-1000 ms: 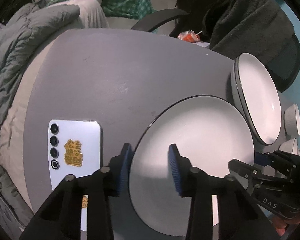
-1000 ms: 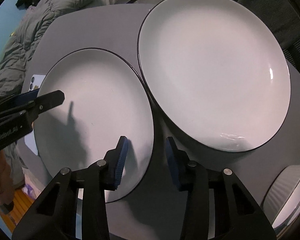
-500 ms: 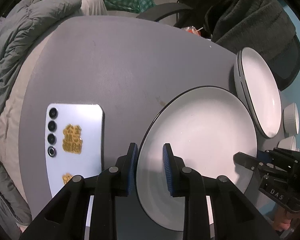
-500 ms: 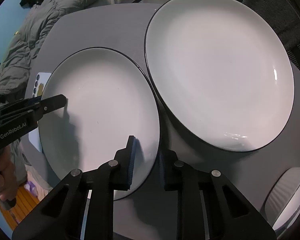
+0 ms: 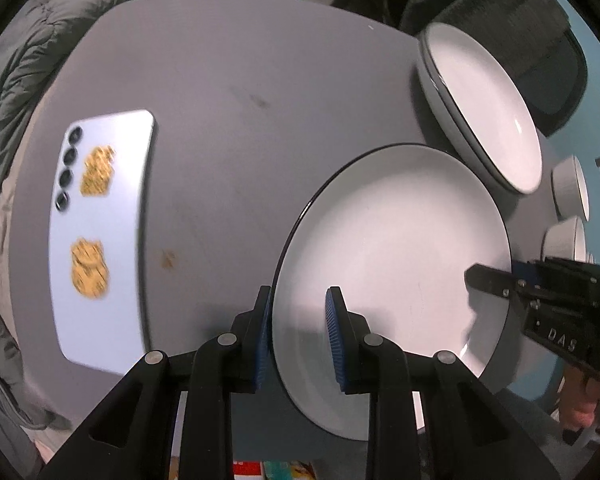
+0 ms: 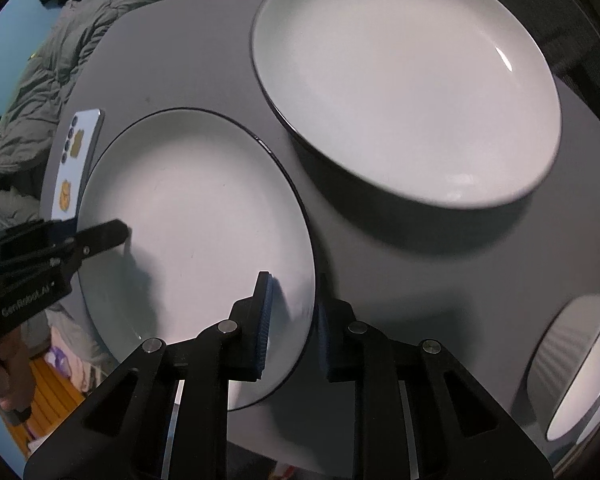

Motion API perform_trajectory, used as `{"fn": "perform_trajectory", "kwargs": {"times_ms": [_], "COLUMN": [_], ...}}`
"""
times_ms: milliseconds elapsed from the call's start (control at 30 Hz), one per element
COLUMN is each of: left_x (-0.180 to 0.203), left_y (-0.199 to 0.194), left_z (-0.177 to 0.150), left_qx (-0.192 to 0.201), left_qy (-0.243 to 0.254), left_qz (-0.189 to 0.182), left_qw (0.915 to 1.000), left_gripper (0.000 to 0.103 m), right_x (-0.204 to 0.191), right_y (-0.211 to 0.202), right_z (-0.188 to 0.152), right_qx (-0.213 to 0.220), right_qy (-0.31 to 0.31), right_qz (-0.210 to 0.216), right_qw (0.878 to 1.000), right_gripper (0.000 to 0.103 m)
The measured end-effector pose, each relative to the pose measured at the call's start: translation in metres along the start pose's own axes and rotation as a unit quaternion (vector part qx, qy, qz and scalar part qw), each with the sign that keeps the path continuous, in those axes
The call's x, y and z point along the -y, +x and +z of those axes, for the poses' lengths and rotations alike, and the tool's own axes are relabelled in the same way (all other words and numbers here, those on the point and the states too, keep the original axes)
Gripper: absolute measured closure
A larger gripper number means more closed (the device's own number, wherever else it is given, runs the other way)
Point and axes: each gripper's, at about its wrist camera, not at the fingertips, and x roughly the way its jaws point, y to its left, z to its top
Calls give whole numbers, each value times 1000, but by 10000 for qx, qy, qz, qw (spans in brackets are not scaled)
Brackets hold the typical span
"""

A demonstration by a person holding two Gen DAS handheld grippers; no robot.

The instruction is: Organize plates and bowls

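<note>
Plate (image 5: 392,240) lifted since before, both grippers' fingers (image 5: 262,340) pinching its rim, ribbed bowl (image 6: 576,364) clear only rightside.

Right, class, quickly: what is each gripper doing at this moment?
Left gripper: shut on the rim of the white black-edged round plate.
Right gripper: shut on the opposite rim of the same plate.

You have open bench (image 5: 240,60) between the phone (image 5: 100,232) and the near plate (image 5: 400,240); on your right the stacked plates (image 5: 488,108) and bowls (image 5: 572,192) crowd the edge.
</note>
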Motion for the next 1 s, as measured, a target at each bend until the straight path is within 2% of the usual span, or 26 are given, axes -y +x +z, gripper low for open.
{"fn": "perform_trajectory", "kwargs": {"times_ms": [333,767,967,1000], "left_x": [20,63,67,55], "left_y": [5,8,6,0], "left_z": [-24,-7,-7,-11], "left_qx": [-127,-302,-361,-365], "left_qy": [48,390,530,538], "left_qz": [-211,-442,-435,-442], "left_qw": [9997,9978,9970,9969], "left_gripper": [77,77,77,77], "right_x": [15,40,50,50], "right_y": [-3,-6,-7,-7], "right_z": [-23,-34,-40,-39], "right_qx": [4,177,254,268], "right_qy": [197,865,1099,1125], "right_qz": [-9,-141,-125,-116], "right_qw": [9998,9960,9935,9932], "right_gripper": [83,83,83,83]}}
